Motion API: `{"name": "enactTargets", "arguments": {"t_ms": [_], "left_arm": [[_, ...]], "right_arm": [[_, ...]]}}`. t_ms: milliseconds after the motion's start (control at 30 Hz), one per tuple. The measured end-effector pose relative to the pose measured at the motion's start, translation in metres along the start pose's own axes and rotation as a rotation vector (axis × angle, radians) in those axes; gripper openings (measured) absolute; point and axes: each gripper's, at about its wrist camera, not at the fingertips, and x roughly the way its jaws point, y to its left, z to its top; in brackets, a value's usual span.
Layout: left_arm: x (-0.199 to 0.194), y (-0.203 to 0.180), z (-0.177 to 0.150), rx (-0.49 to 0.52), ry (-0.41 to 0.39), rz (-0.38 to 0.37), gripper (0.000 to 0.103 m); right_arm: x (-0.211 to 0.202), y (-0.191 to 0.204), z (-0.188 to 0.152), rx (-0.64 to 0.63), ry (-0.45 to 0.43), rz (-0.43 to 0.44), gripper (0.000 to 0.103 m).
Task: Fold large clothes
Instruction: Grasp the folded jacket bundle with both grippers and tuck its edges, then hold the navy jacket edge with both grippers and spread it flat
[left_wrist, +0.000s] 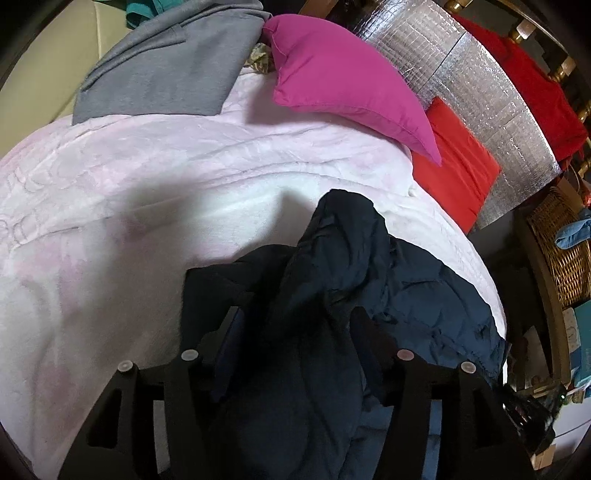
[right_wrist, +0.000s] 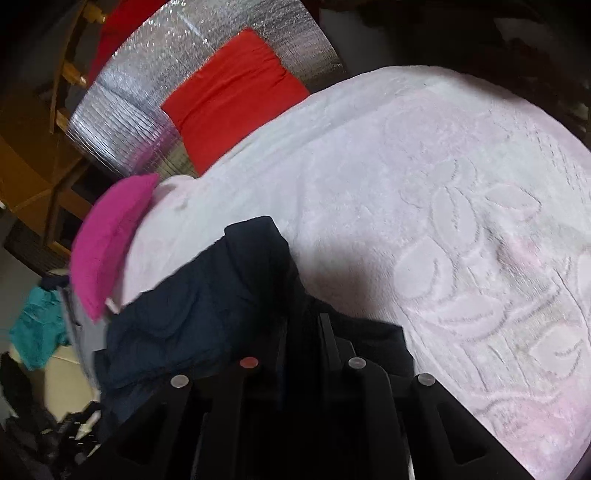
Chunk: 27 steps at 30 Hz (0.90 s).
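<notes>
Dark navy padded jacket (left_wrist: 332, 280) lies bunched on a pale pink bedspread (left_wrist: 110, 206) in the left wrist view, heaped between and over the fingers of the left gripper (left_wrist: 295, 317), whose jaws stand spread apart; whether the pads press on the fabric cannot be told. One magenta pillow (left_wrist: 343, 77), one red cushion (left_wrist: 454, 166) and one folded grey garment (left_wrist: 166, 66) sit at the far side of the bed, against a silver quilted panel (left_wrist: 461, 74), with one wicker basket (left_wrist: 561, 251) off to the right. In the right wrist view the right gripper (right_wrist: 303, 332) has its jaws pressed close together, apparently pinching an edge of the jacket (right_wrist: 207, 302), though the contact is lost in shadow. The same magenta pillow (right_wrist: 107, 240) and red cushion (right_wrist: 236, 99) appear, with one teal cloth (right_wrist: 37, 328) beyond the bed's edge. Judged from here, the slick, bulky fabric could slip from a thin pinch, or drag toward the bed's edge and slide off, since only one side seems firmly held.
</notes>
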Motion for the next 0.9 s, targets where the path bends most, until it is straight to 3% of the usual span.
{"name": "enactTargets", "arguments": {"t_ms": [100, 200, 333, 367, 433, 500, 567, 600, 633, 733, 900], "left_arm": [[-0.008, 0.005, -0.003, 0.004, -0.001, -0.008, 0.062], [-0.013, 0.012, -0.007, -0.004, 0.013, -0.013, 0.062], [-0.014, 0.016, -0.018, -0.006, 0.049, 0.011, 0.062], [-0.014, 0.017, -0.020, -0.004, 0.057, 0.014, 0.062], [-0.015, 0.018, -0.026, 0.009, 0.065, 0.028, 0.062], [-0.016, 0.018, -0.032, 0.032, 0.064, 0.048, 0.062], [-0.017, 0.019, -0.038, 0.048, 0.056, 0.058, 0.062], [-0.017, 0.020, -0.039, 0.056, 0.054, 0.062, 0.062], [-0.018, 0.022, -0.042, 0.064, 0.052, 0.072, 0.063], [-0.025, 0.030, -0.045, 0.035, 0.047, 0.054, 0.063], [-0.038, 0.031, -0.052, 0.050, 0.019, 0.061, 0.063]], "right_arm": [[-0.024, -0.012, -0.002, 0.027, -0.007, 0.051, 0.020], [-0.030, -0.024, -0.011, 0.042, 0.045, 0.105, 0.020], [-0.023, -0.019, -0.025, -0.005, 0.111, 0.075, 0.022], [-0.021, -0.014, -0.027, -0.024, 0.118, 0.071, 0.026], [-0.021, -0.005, -0.033, -0.060, 0.126, 0.068, 0.052], [-0.023, 0.004, -0.041, -0.106, 0.103, 0.066, 0.059], [-0.022, 0.013, -0.050, -0.185, 0.080, 0.018, 0.039], [-0.020, 0.019, -0.056, -0.233, 0.077, -0.032, 0.022], [-0.019, 0.024, -0.062, -0.263, 0.064, -0.062, 0.017], [-0.033, 0.037, -0.073, -0.339, -0.013, -0.115, 0.008], [-0.068, 0.044, -0.089, -0.365, -0.131, -0.142, 0.008]]}}
